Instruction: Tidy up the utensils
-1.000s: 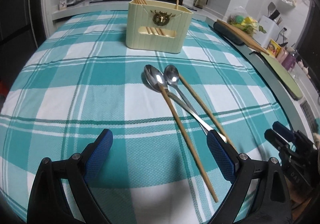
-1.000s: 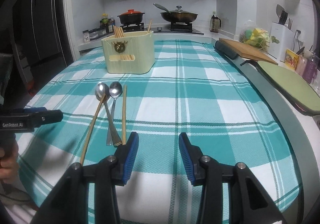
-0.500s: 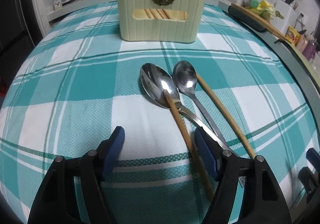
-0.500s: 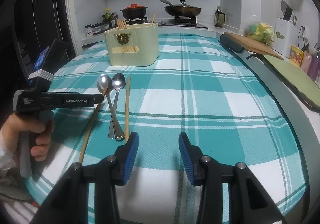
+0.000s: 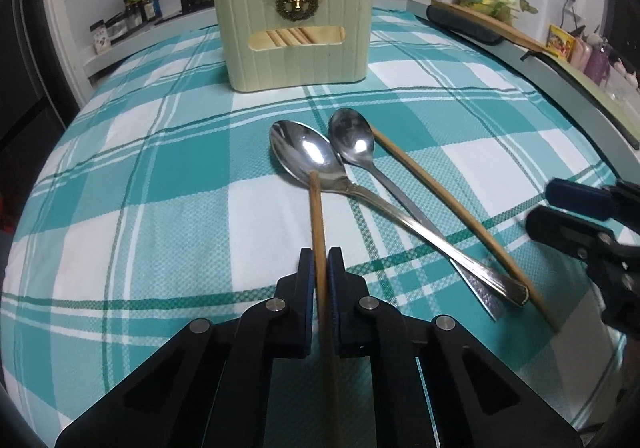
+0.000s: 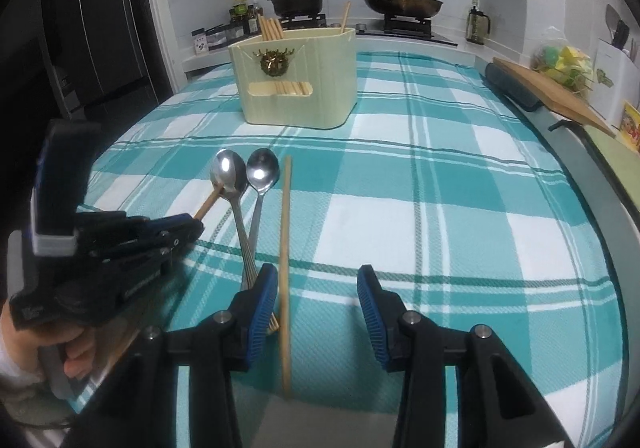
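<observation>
Between left gripper point(image 5: 320, 268) pads, chopstick point(image 5: 317, 216)

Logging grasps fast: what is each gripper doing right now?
Left gripper: shut on the thin wooden chopstick whose tip rests in the larger steel spoon.
Right gripper: open, holding nothing.

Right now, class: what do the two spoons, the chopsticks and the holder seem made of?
Two spoons: polished metal, probably steel; mirror glints.
Chopsticks: matte tan, likely bamboo or wood.
Holder: cream ribbed plastic, apparently; brassy emblem.
</observation>
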{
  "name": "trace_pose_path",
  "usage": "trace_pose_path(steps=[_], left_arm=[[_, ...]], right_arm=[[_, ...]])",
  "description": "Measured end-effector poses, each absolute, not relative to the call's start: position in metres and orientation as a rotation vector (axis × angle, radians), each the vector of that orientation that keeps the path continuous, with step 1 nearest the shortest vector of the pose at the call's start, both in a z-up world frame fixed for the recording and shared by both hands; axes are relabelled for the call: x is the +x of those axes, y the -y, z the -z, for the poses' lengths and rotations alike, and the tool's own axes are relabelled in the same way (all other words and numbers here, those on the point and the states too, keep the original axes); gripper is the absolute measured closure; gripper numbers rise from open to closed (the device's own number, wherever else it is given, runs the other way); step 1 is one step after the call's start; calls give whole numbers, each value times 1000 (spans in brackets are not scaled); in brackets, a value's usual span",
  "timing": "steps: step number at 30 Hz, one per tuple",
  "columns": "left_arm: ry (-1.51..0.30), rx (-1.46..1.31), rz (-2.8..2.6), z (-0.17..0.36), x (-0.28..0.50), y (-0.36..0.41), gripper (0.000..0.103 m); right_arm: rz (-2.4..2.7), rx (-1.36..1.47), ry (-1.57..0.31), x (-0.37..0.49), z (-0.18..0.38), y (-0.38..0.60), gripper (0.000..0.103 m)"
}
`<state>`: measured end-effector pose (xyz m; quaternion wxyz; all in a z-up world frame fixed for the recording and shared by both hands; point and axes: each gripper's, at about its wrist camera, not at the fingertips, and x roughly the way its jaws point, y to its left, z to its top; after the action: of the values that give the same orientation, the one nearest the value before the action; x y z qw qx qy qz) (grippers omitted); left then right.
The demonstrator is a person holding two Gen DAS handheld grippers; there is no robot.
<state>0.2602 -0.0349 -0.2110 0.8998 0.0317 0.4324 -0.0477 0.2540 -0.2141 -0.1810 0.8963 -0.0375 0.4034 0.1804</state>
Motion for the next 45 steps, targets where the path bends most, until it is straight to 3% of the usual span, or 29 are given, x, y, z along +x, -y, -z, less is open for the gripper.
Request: trace_pose_path(steps=[10,15,26,28,30,32,33,45], left_arm=[[-911,26,68,213,247,-3,97],[-914,12,61,212,247,-11,96],[-917,-44,36,211,245,-42,94],[-923,-49,38,210,243,-44,85],[-925,-56,39,208,240,-45,58],[-914,-57,23,204,235,-46,40],[-906,-57,18,202,233,-46,38],[-935,-10,-39,206,228,-47,37]], right_arm=[[-452,-110,-943,318,209,162,71],[-413,-168,-945,321,215,160,96],[-191,-117,-950,293,213,237,96],[-168,-121,-946,286,213,249,95],[-162,-100,-940,280,212,259,93],[-167,-62,-937,274,211,267,73],[-167,-45,-932,271,210,269,70],[-140,47,-909,248,204,288,70]])
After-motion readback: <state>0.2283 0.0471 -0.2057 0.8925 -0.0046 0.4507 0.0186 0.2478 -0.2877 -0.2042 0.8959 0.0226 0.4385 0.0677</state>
